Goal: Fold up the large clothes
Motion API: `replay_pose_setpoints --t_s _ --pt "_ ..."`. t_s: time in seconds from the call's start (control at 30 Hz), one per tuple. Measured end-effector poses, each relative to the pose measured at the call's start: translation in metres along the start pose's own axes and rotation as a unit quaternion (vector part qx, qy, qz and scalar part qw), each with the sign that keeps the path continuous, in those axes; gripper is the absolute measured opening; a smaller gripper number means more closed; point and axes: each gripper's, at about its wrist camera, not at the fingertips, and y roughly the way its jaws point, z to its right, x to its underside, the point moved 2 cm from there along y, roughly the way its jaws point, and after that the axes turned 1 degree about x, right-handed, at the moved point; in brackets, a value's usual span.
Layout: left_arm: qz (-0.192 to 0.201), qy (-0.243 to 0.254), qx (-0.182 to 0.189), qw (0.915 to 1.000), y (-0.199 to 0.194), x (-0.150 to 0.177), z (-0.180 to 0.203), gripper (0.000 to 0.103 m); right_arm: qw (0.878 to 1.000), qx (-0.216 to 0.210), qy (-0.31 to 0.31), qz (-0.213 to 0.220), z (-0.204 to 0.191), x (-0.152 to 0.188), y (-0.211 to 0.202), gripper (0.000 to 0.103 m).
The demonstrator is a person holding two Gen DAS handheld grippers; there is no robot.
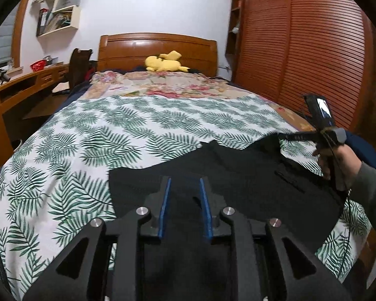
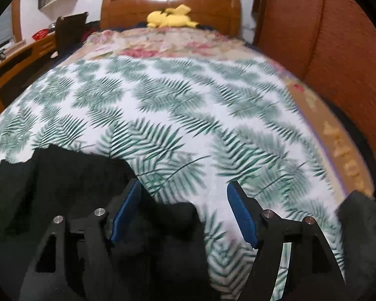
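Note:
A black garment (image 1: 225,175) lies spread on the near part of a bed covered by a white sheet with green leaf print (image 1: 112,130). My left gripper (image 1: 185,183) hovers over the garment's near left part, its blue pads (image 1: 165,200) a narrow gap apart with only flat cloth seen below. In the right wrist view the garment (image 2: 62,188) fills the lower left. My right gripper (image 2: 183,185) stands wide open above its right edge and the sheet (image 2: 188,113), nothing pressed between the pads. From the left wrist view the right gripper (image 1: 283,136) sits at the garment's far right corner, held by a hand (image 1: 338,158).
A yellow plush toy (image 1: 165,61) lies by the wooden headboard (image 1: 158,47), on a floral quilt (image 1: 163,85). A louvred wooden wardrobe (image 1: 300,50) runs along the bed's right side, a desk (image 1: 17,87) and chair (image 1: 77,65) along the left. Dark fuzzy cloth (image 2: 358,215) shows at the right.

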Motion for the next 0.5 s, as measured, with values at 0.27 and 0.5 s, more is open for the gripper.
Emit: replay_pose_setpoints --t_s 0.27,0.5 --pt "-0.019 0.007 0.020 0.9996 0.001 0.015 0.012 0.021 0.998 -0.027 -0.053 0.004 -0.016 0.021 -0.031 0.074" --pt "-0.032 0.012 0.031 0.9989 0.002 0.024 0.027 0.021 0.991 -0.087 -0.098 -0.005 -0.048 0.073 -0.072 0.074"
